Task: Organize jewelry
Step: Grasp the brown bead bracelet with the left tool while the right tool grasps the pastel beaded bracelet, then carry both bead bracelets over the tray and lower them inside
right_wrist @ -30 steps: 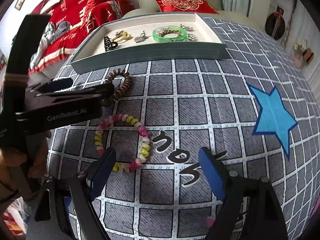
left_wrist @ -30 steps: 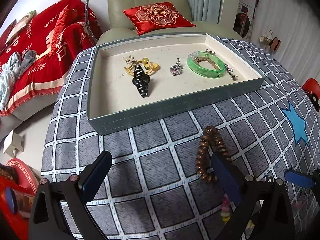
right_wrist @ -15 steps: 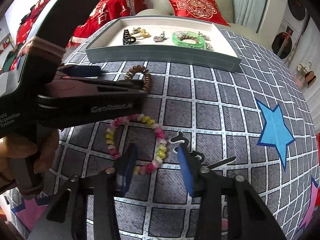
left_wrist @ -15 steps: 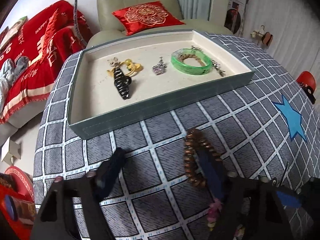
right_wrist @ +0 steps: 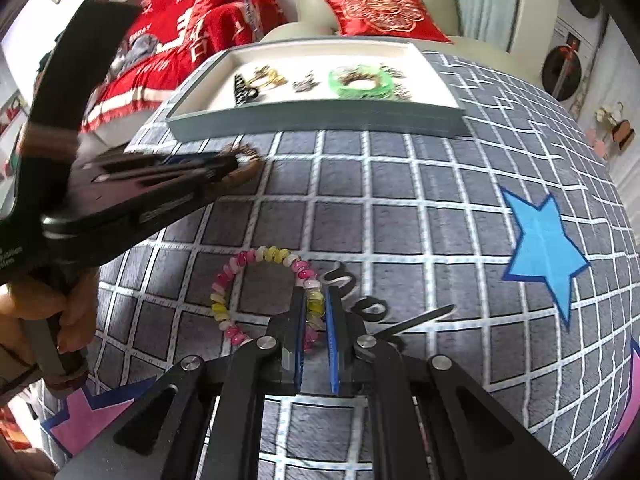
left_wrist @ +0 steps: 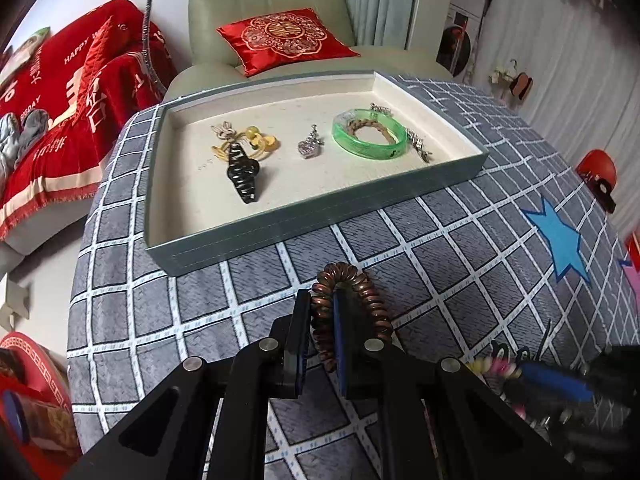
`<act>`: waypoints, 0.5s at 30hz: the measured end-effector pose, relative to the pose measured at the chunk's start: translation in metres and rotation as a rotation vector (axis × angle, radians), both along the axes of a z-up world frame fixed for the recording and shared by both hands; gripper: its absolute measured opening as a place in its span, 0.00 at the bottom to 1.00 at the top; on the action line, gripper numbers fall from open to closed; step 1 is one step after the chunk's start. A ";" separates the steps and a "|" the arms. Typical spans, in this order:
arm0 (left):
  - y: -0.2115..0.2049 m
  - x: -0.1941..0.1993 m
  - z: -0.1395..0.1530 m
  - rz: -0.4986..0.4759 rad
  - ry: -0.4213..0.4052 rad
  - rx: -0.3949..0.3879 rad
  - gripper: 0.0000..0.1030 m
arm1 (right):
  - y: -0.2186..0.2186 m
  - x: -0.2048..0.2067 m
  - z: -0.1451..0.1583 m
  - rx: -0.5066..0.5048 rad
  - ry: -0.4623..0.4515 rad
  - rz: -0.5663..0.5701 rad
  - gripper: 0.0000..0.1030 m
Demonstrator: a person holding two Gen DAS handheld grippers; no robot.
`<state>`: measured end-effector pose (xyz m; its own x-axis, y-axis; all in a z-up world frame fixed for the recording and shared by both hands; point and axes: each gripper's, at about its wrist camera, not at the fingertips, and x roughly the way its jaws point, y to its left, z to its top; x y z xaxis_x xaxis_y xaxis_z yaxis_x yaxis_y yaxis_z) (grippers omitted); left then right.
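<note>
My left gripper [left_wrist: 321, 300] is shut on the left side of a brown bead bracelet [left_wrist: 372, 300] lying on the grey checked cloth in front of the tray [left_wrist: 304, 220]. My right gripper [right_wrist: 315, 300] is shut on the right side of a pink, yellow and white bead bracelet [right_wrist: 228, 280] on the cloth. The grey tray with a cream floor holds a black hair clip [left_wrist: 242, 172], a yellow-gold piece [left_wrist: 256, 142], a silver heart pendant [left_wrist: 310, 146], a green bangle [left_wrist: 370, 140] and a silver chain [left_wrist: 418, 146]. The left gripper [right_wrist: 224, 168] and brown bracelet [right_wrist: 250, 166] also show in the right wrist view.
The table carries a grey checked cloth with a blue star [left_wrist: 560, 240]. A green armchair with a red cushion [left_wrist: 284, 38] stands behind the tray. A red blanket [left_wrist: 60, 92] covers a sofa at the left. A pink star [right_wrist: 84, 420] sits near the cloth's front left.
Both grippers moved forward and closed. The left one closed on the brown bracelet; the right one closed on the coloured bead bracelet.
</note>
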<state>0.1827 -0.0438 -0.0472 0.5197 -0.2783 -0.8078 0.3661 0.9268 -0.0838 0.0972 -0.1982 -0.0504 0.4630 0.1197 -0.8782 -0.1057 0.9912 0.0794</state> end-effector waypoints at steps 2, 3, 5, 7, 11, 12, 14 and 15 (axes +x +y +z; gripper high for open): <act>0.004 -0.001 0.004 0.003 -0.005 -0.009 0.26 | -0.008 0.000 0.005 0.014 -0.013 -0.017 0.10; 0.007 -0.002 0.007 0.006 -0.009 -0.013 0.26 | -0.010 0.000 0.008 0.018 -0.020 -0.025 0.10; 0.011 -0.002 0.011 0.013 -0.010 -0.023 0.26 | -0.017 0.002 0.013 0.025 -0.033 -0.041 0.10; 0.016 -0.001 0.017 0.023 -0.018 -0.033 0.26 | -0.023 0.004 0.018 0.033 -0.044 -0.052 0.10; 0.025 0.001 0.028 0.035 -0.035 -0.052 0.26 | -0.031 0.008 0.028 0.032 -0.070 -0.061 0.10; 0.026 0.001 0.031 0.037 -0.039 -0.055 0.26 | -0.033 0.009 0.031 0.032 -0.076 -0.064 0.10; 0.030 0.003 0.037 0.044 -0.054 -0.058 0.26 | -0.037 0.013 0.037 0.033 -0.087 -0.069 0.10; 0.031 0.005 0.041 0.048 -0.059 -0.061 0.26 | -0.039 0.015 0.040 0.036 -0.092 -0.072 0.10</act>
